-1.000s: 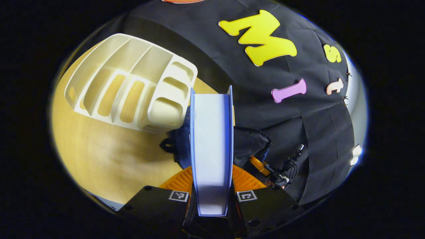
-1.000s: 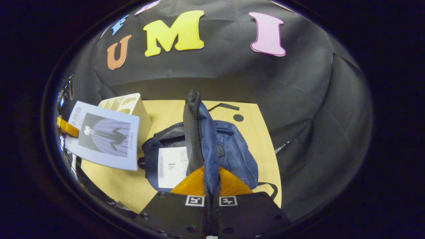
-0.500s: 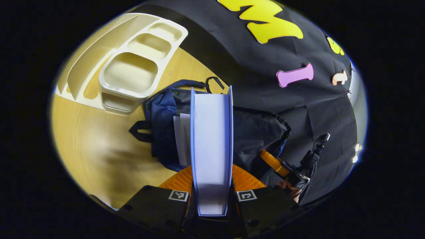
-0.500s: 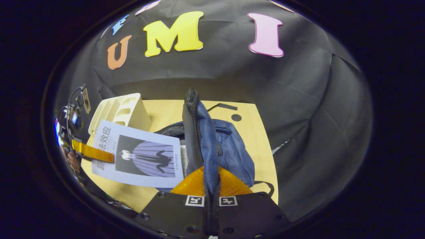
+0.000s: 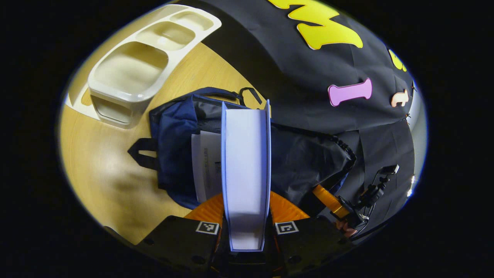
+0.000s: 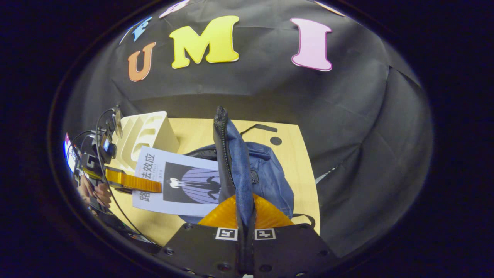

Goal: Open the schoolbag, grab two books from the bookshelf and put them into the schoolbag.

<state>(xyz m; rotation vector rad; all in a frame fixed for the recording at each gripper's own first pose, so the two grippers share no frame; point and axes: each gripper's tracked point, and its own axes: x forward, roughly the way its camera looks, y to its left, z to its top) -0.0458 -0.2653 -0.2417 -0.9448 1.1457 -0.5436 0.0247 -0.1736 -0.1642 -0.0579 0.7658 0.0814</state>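
The left gripper (image 5: pixel 246 227) clamps a pale-blue book (image 5: pixel 246 170) edge-on directly above the open navy schoolbag (image 5: pixel 173 154), where another book (image 5: pixel 206 166) lies. The right gripper (image 6: pixel 246 231) pinches the bag's zippered flap (image 6: pixel 227 154) upright.

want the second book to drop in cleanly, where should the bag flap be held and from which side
Grip the schoolbag flap by its zippered edge, from the side away from the book, as the right gripper does now with jaws shut on it. The flap is thin, limp cloth pulled upright, so pinching its rim keeps the mouth wide while the left gripper brings the book in above the one already inside.
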